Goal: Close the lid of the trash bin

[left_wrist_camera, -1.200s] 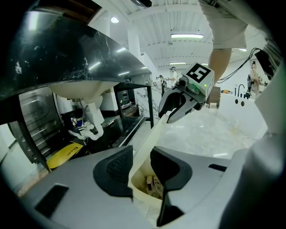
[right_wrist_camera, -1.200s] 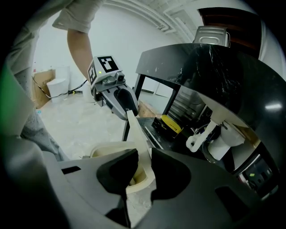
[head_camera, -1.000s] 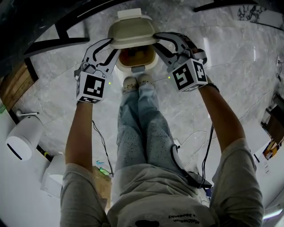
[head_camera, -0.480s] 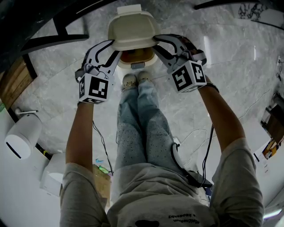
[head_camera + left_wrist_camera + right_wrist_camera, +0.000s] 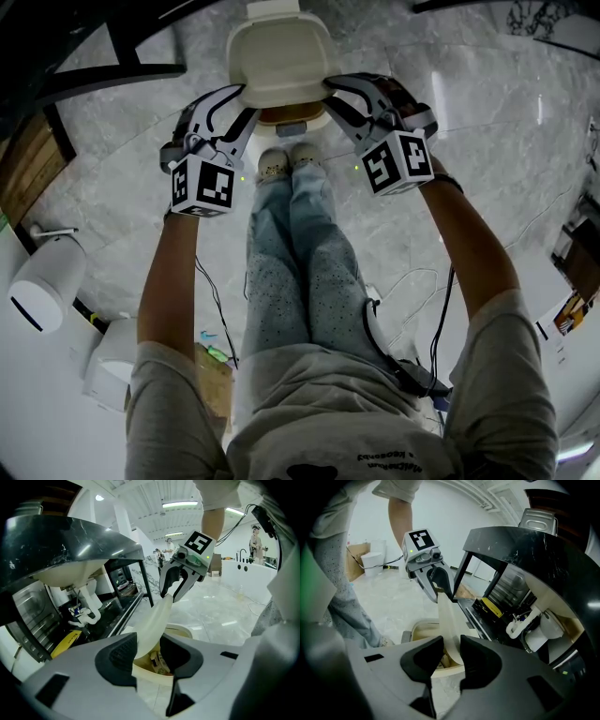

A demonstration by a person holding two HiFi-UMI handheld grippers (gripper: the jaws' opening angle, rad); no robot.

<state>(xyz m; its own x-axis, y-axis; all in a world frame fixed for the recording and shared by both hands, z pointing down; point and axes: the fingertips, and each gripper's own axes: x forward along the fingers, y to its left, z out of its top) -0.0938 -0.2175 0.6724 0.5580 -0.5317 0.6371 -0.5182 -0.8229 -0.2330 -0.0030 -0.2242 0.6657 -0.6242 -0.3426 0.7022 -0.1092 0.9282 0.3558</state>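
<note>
- At the top centre of the head view: trash bin (image 5: pixel 312 120) on the grey floor (image 5: pixel 469 141), cream lid (image 5: pixel 279 61) tilted partway down over its mouth.
- On the lid's left edge: left gripper (image 5: pixel 246 97), jaws opening, edge between them and against one pad only.
- On the lid's right edge: right gripper (image 5: pixel 330 89), jaws likewise opening, rim loose in the gap.
- Just below the bin: the person's shoes (image 5: pixel 305 157).

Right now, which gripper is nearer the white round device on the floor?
Left. The left gripper sits up-right of the white round device; the right gripper is farther right. Both are opening, the lid between their jaws.
</note>
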